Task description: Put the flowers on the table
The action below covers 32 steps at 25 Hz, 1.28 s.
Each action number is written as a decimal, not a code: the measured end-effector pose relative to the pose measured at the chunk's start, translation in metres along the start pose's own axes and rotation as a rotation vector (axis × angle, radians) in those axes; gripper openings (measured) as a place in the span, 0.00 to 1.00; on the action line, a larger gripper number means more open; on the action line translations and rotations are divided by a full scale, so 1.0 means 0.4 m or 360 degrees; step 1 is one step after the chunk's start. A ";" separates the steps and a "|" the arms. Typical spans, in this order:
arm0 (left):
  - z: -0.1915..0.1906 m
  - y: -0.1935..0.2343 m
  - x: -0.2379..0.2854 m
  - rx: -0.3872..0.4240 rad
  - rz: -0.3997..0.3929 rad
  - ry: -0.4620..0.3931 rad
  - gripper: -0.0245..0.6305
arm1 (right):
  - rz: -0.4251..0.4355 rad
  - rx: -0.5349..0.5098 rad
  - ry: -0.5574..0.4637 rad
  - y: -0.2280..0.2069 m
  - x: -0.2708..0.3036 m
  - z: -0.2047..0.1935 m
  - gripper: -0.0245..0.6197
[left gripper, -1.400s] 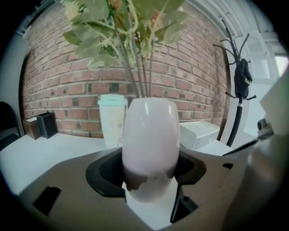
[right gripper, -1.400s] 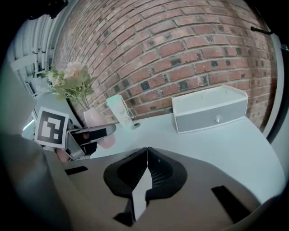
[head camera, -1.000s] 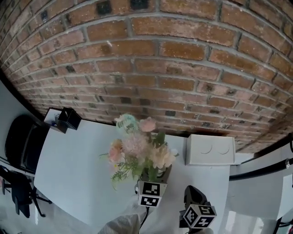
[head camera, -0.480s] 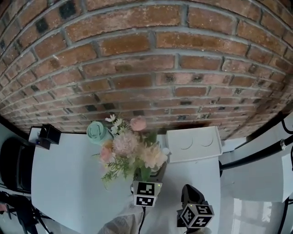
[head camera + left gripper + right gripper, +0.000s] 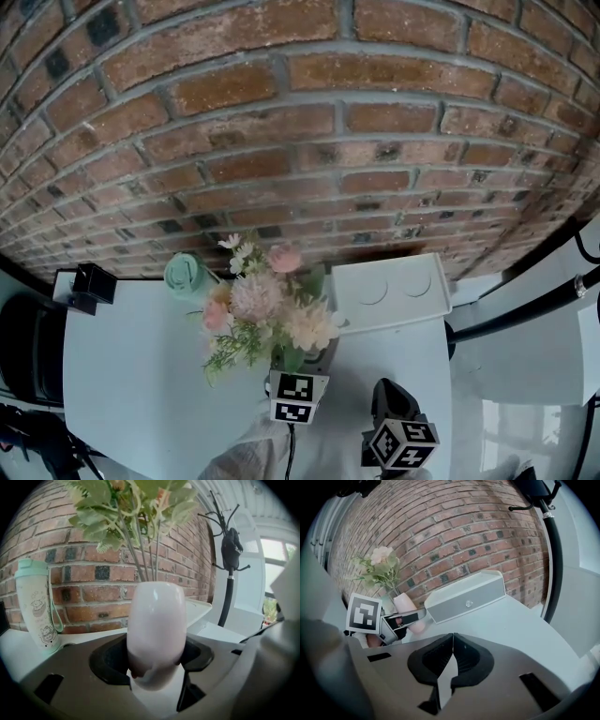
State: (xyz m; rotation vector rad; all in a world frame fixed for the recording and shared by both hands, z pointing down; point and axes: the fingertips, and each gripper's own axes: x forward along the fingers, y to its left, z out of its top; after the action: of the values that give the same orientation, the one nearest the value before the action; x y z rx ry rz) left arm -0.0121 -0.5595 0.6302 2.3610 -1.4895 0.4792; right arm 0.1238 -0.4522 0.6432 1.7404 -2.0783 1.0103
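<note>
A bouquet of pink and cream flowers [image 5: 267,309] stands in a pale pink vase [image 5: 154,630]. My left gripper [image 5: 309,364] is shut on the vase's lower body, over the white table [image 5: 141,375] near the brick wall. Green stems [image 5: 140,531] rise out of the vase's mouth. I cannot tell whether the vase's base touches the table. The right gripper view shows the vase [image 5: 407,609] tilted in the left gripper [image 5: 401,620]. My right gripper [image 5: 394,398] hovers to the right of the vase, shut [image 5: 452,641] with nothing in it.
A mint tumbler [image 5: 186,275] stands by the wall, left of the flowers. A white box [image 5: 389,291] lies to their right against the wall. A small black box [image 5: 92,281] sits at the table's far left corner. A coat stand [image 5: 232,550] rises past the table's right end.
The head view has swung toward the wall. The tumbler, earlier behind the blooms, now shows to their left, and the bouquet sits closer to the white box. Both grips are unchanged.
</note>
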 end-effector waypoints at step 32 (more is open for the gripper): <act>-0.045 -0.029 0.005 0.0036 -0.0114 -0.0037 0.48 | -0.0052 0.0022 -0.0015 -0.026 -0.001 -0.004 0.08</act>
State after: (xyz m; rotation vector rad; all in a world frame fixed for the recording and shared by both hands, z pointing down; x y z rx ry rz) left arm -0.0028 -0.5485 0.6461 2.4360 -1.4111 0.4550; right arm 0.1334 -0.4515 0.6480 1.7834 -2.0465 1.0109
